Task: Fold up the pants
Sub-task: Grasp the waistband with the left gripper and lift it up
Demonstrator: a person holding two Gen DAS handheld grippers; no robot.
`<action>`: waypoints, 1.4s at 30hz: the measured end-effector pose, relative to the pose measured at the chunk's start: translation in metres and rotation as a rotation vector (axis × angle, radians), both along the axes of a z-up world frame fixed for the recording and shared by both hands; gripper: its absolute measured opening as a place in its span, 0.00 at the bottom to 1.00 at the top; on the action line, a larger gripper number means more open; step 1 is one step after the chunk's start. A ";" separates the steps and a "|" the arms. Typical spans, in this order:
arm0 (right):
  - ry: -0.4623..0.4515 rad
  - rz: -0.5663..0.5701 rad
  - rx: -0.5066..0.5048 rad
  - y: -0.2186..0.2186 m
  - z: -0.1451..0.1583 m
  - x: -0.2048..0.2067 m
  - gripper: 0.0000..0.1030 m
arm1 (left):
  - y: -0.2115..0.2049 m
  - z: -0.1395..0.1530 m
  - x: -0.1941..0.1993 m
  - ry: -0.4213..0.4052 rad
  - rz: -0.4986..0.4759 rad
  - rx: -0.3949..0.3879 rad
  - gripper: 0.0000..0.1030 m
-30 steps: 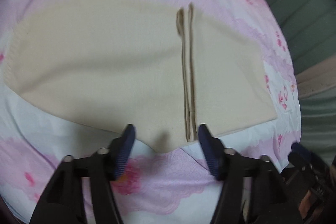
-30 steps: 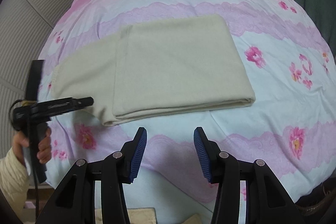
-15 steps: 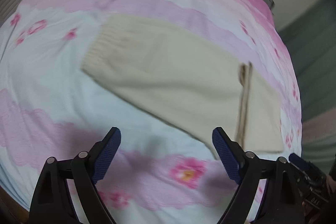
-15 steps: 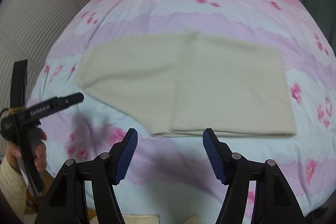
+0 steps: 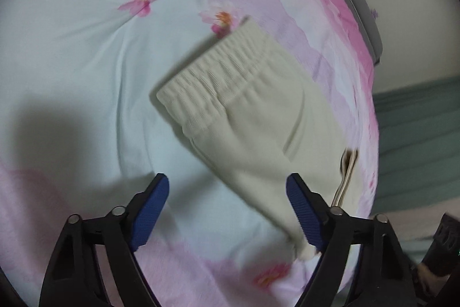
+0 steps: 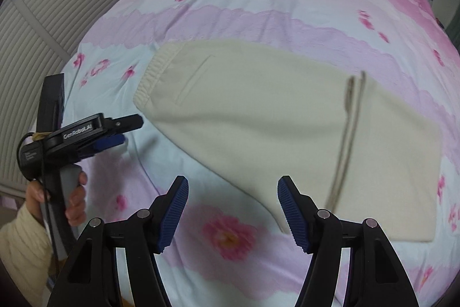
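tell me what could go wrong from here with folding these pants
1. The pants lie folded once already, and both hand-held grippers are open and empty. A pinch at the waistband might catch only the top layer and pull the stack apart.
2. The bedspread is soft and wrinkled right beside the cloth, so the left hand-held gripper or right hand-held gripper could grab it along with the pants.
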State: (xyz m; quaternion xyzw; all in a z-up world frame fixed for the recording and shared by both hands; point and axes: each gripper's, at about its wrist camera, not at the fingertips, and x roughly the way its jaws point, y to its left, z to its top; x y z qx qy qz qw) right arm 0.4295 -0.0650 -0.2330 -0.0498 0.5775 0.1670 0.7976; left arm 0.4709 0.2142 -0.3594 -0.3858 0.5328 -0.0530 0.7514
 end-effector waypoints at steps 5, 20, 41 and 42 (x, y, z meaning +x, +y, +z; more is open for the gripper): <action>0.037 0.001 -0.008 0.018 -0.017 0.020 0.64 | 0.014 -0.027 0.013 -0.013 0.070 -0.126 0.79; 0.102 -0.041 -0.006 0.017 -0.043 0.034 0.64 | 0.006 -0.050 0.062 -0.050 0.109 -0.208 0.74; -0.044 -0.237 0.088 -0.092 0.028 0.016 0.63 | -0.106 0.151 0.051 -0.264 -0.087 0.412 0.24; -0.056 -0.253 0.097 -0.103 0.035 0.013 0.63 | -0.121 0.166 0.050 -0.286 -0.109 0.428 0.24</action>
